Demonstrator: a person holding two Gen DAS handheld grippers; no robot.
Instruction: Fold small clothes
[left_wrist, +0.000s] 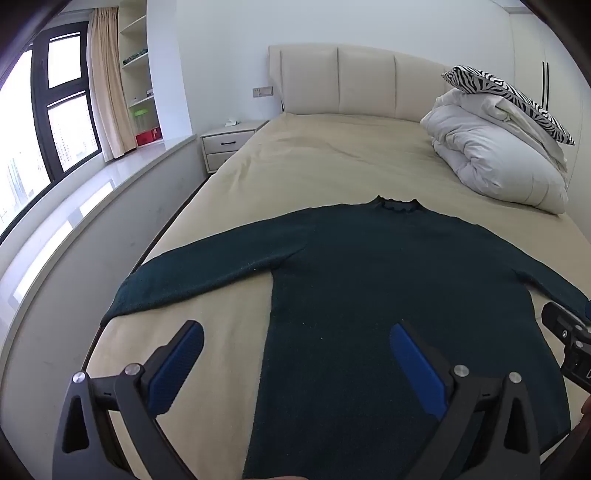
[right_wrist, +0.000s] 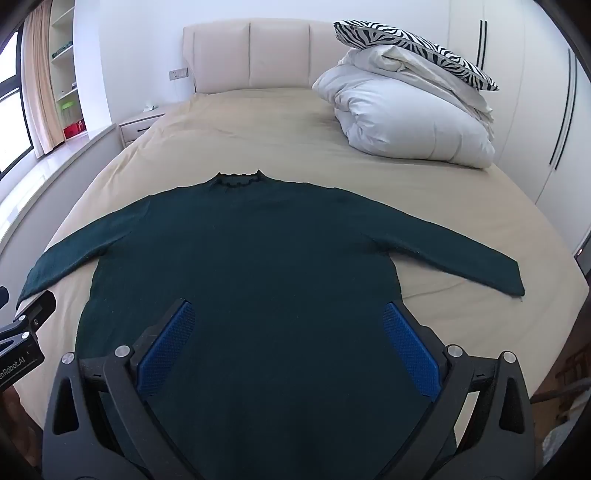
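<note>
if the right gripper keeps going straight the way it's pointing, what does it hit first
Most likely the sweater. The right gripper is open and empty, angled down over the sweater's lower body, which lies flat on the bed. Nothing else shows in that line, though depth is hard to judge.

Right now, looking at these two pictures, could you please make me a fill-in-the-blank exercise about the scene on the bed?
1. The dark green sweater lies flat with both sleeves spread ____.
2. The zebra-striped pillow rests on top of the folded white ____.
3. The jaws of the left gripper and right gripper stand ____, holding nothing.
4. The sweater's collar points toward the ____.

Missing words: out; duvet; open; headboard
</note>
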